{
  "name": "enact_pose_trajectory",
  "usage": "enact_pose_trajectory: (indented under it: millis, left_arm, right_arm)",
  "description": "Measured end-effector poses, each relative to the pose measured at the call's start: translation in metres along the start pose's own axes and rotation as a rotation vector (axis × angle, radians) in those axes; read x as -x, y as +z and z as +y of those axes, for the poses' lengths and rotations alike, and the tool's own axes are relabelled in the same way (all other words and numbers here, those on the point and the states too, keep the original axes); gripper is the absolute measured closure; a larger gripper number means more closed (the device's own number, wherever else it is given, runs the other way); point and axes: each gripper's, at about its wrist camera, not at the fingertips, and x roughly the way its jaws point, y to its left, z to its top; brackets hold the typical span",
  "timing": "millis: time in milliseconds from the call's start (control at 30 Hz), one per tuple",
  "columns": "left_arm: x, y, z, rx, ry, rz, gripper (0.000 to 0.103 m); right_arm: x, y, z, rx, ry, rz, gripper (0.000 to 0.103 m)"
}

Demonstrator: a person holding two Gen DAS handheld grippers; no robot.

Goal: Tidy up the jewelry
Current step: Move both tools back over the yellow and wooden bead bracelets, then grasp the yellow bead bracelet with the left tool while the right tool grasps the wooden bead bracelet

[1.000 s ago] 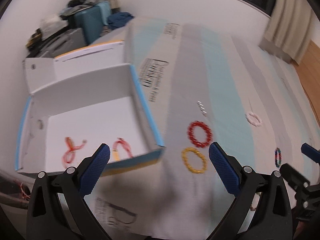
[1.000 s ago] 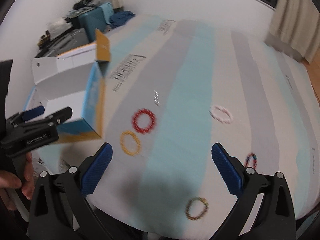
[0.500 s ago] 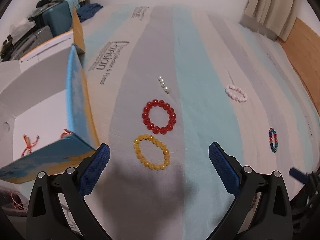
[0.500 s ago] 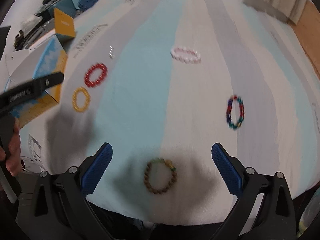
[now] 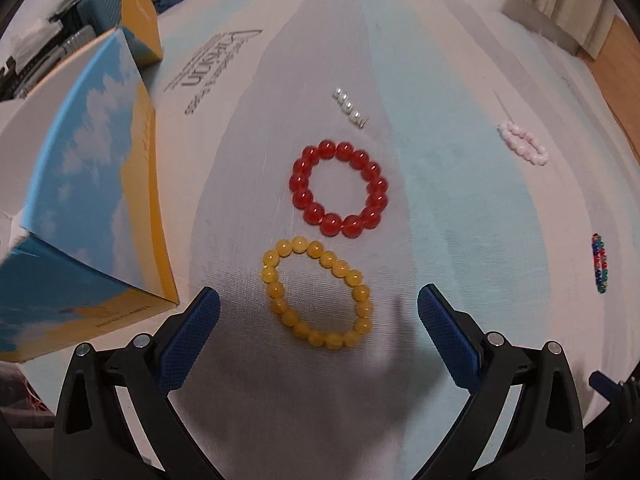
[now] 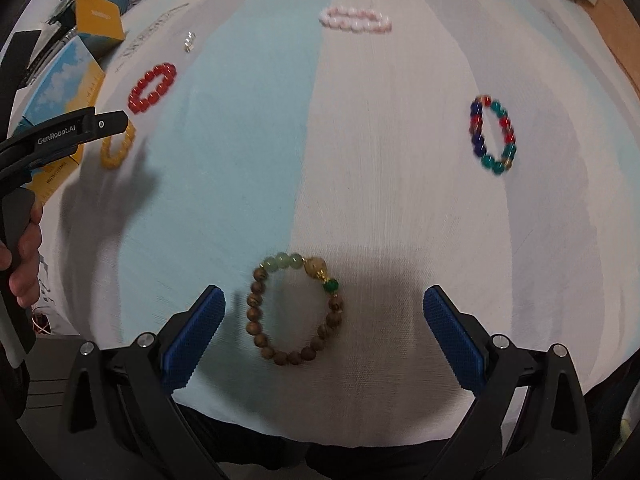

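My left gripper [image 5: 319, 310] is open and empty, low over a yellow bead bracelet [image 5: 317, 297] that lies between its blue pads. A red bead bracelet [image 5: 340, 188] lies just beyond it, then a short string of white pearls [image 5: 349, 107]. My right gripper [image 6: 324, 314] is open and empty, with a brown wooden bead bracelet [image 6: 296, 309] between its fingers. A multicolour bracelet [image 6: 493, 135] and a pink bracelet [image 6: 355, 19] lie farther out on the striped bed sheet [image 6: 360, 160].
A blue and yellow cardboard box [image 5: 92, 200] stands at the left, close to my left finger. The left gripper's body [image 6: 60, 136] shows at the left of the right wrist view. The bed edge is just below my right gripper. Luggage [image 5: 100, 0] stands at the back left.
Both grippers have come down and forward toward the sheet. The left one moved right from the box to the yellow bracelet. The right one moved over the brown bracelet.
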Motion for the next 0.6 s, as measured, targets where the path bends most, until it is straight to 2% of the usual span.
enact_pose_trajectory:
  millis: [333,433,600]
  left_arm:
    - [-0.027,-0.006,-0.005,-0.026,0.010,0.032,0.008]
    - [-0.030,-0.008,-0.003,-0.017,0.005,0.035,0.013]
    - [-0.030,-0.009,0.000,-0.011,0.001,0.031,0.028]
  right_arm:
    - [-0.018,-0.004,0.002,-0.012,-0.013,0.017,0.008]
    - [-0.020,-0.003,0.003,-0.017,-0.018,0.011,0.016]
    - [-0.018,-0.006,-0.002,-0.027,-0.028,0.002,0.038]
